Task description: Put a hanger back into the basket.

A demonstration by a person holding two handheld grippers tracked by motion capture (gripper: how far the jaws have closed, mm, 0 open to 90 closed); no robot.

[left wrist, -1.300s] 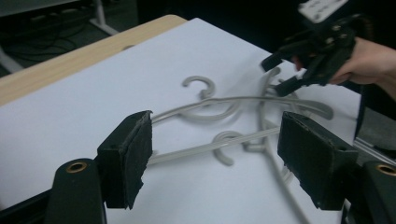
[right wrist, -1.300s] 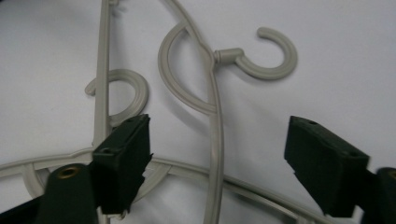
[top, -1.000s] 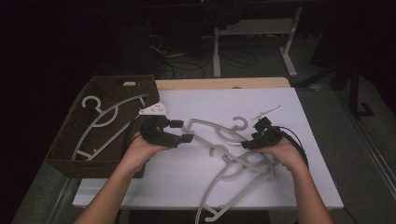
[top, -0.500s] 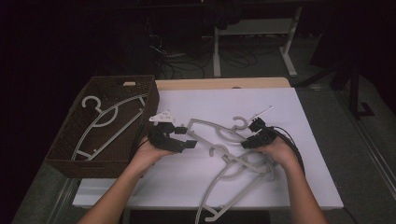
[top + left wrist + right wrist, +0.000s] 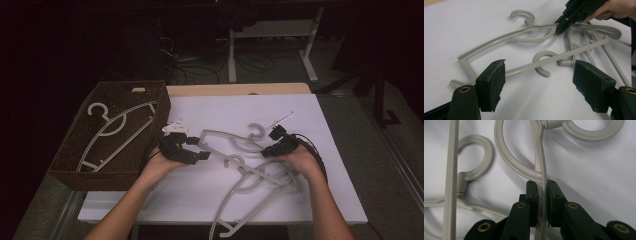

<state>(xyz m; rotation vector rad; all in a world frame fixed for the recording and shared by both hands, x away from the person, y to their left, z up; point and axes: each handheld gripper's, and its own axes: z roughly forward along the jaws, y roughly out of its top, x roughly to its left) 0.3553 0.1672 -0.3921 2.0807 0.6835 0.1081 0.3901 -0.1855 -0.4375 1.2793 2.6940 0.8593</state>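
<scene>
A pile of grey hangers (image 5: pixel 250 165) is lying tangled on the white table (image 5: pixel 325 200), right of its middle. The top hanger (image 5: pixel 506 40) is being gripped by the right gripper (image 5: pixel 543 195), whose jaws are being pressed shut on the thin shoulder bar just below the neck, the bar running up between the pads. In the left gripper view the same grip is being shown at the upper right, with the hook (image 5: pixel 524 15) lying flat on the sheet beyond it. A second hook (image 5: pixel 544 62) is resting beneath the hanger's lower bar. The left gripper (image 5: pixel 539 82) is being held with its jaws spread wide, empty, low over the sheet and just short of the hanger's squared left end; whether it is touching the table cannot be told. In the high view the left gripper (image 5: pixel 192 150) is being held just right of a brown basket (image 5: pixel 75 165), which is sitting at the table's left edge. Another hanger (image 5: pixel 115 130) is lying inside the basket. Both forearms are being extended from the near edge, with the hands well apart.
</scene>
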